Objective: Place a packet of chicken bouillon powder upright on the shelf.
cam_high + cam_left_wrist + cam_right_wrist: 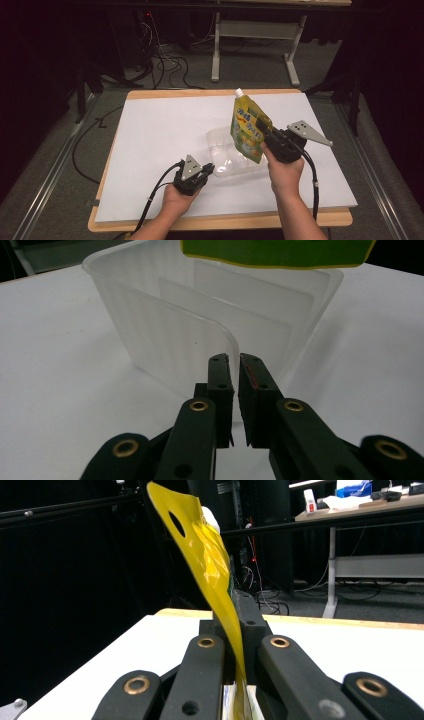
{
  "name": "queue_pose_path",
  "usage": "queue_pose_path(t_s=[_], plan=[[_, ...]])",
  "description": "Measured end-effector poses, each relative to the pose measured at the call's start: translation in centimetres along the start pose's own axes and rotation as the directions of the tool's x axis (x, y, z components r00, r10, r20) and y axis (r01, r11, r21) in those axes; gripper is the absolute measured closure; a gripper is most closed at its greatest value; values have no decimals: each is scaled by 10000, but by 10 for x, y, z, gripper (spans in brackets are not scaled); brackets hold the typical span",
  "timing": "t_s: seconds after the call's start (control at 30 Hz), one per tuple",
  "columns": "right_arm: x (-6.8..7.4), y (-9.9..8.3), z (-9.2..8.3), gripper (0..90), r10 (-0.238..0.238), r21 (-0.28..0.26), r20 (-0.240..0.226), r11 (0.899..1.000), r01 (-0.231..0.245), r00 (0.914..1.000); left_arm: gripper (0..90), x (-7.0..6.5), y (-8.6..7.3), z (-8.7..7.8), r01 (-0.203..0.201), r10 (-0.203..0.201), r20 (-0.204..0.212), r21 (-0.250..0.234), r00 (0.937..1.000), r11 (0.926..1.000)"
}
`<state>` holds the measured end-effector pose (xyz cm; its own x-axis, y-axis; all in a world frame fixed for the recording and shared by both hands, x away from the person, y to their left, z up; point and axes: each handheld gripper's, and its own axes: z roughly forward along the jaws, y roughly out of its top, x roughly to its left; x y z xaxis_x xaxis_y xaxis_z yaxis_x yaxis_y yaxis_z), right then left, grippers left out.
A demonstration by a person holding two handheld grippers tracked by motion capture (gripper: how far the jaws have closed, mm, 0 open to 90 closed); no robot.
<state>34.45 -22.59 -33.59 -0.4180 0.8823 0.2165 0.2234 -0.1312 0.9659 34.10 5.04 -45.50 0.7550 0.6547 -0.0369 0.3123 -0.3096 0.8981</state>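
Translucent plastic container (234,156) sits mid-table, apparently empty, its near wall clamped thinly in the left gripper (206,170); a slip there lets it skid. Right gripper (264,131) pinches the yellow-green spout pouch (247,129) by its edge above the container; the pouch may swing, catch the rim, or slide free.

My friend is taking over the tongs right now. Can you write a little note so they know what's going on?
Left tongs: shut on the near wall of the clear plastic container, steadying it on the white table.
Right tongs: shut on the edge of the yellow pouch, holding it upright above the container, its white spout on top.
Done: container gripped, pouch lifted.
Left: the pouch's lower end hangs over the container, not yet set inside. Probably lower it in, then let go.
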Motion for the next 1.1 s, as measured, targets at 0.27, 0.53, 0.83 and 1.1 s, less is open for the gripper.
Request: queue_pose_path(t_s=[0.27, 0.53, 0.83, 1.1], plan=[[6, -6, 12, 900, 215, 37, 153, 9998, -216, 9997, 828, 0, 0, 1, -39, 40, -68, 46, 10000, 10000], [13, -11, 22, 900, 203, 80, 396, 9998, -206, 9990, 823, -1, -1, 2, -67, 68, -108, 70, 9999, 10000], [17, -17, 29, 900, 236, 191, 463, 9995, -245, 9986, 814, -1, -1, 3, -69, 70, -155, 81, 9999, 9999], [16, -24, 32, 900, 293, 205, 493, 9993, -303, 9984, 806, -1, -1, 4, -15, 17, -204, 79, 9998, 10000]])
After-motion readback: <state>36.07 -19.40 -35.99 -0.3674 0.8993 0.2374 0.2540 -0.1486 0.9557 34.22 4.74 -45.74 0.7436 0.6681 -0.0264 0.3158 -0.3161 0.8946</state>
